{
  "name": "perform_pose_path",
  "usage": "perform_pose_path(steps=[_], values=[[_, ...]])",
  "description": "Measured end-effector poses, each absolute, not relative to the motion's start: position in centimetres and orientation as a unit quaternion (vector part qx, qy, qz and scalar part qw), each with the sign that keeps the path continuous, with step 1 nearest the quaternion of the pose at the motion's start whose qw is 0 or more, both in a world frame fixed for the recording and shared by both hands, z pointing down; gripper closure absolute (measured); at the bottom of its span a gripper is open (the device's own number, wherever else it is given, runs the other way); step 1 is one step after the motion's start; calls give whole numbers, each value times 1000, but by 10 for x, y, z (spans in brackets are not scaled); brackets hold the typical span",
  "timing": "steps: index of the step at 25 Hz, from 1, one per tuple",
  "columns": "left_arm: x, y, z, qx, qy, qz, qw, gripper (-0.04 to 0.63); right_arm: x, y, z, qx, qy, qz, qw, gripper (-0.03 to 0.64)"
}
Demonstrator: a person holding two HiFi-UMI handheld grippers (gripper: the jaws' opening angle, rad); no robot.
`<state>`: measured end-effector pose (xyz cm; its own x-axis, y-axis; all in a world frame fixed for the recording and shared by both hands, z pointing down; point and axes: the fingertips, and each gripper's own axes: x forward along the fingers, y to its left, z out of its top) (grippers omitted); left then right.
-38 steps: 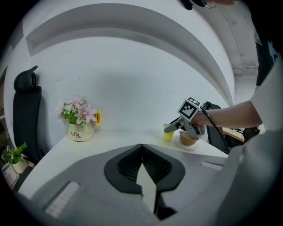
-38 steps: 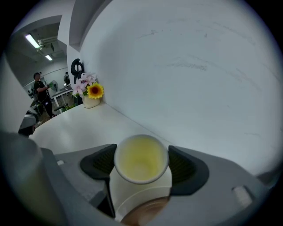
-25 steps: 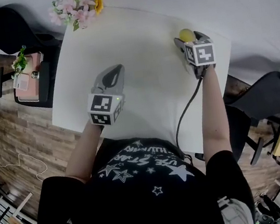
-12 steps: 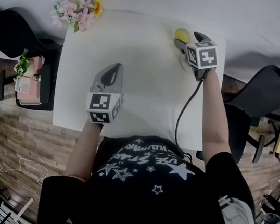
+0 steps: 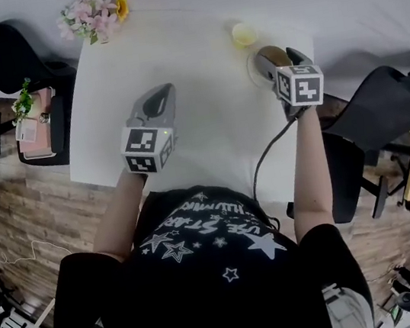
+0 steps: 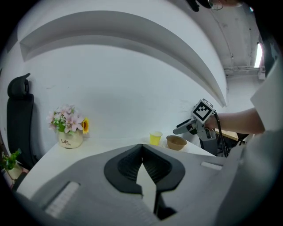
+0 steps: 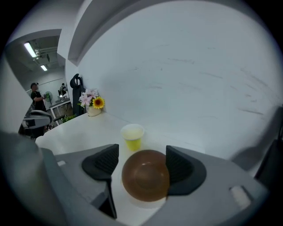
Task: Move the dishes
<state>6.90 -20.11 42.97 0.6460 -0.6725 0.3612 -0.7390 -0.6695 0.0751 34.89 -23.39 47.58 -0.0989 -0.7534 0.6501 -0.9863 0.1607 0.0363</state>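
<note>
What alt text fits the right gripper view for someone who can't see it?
A round brown bowl sits on a white table between the right gripper's open fingers, which have just been closing slightly. Behind it stands a small yellow paper cup, with a pot of flowers at the far corner.
</note>
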Motion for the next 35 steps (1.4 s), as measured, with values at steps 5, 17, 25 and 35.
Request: perform_pose_path(steps=[5, 17, 25, 35], values=[[88, -196, 432, 904, -383, 155, 109, 586, 378, -214, 496, 633, -689, 239, 260, 380], [121, -195, 455, 896, -385, 181, 124, 586, 419, -219, 538, 637, -662, 285, 273, 430], [136, -192, 465, 891, -390, 194, 130, 586, 427, -226, 554, 630, -660, 315, 262, 531], [146, -187, 469, 893, -381, 203, 129, 586, 425, -225, 547, 623, -669, 350, 204, 598]])
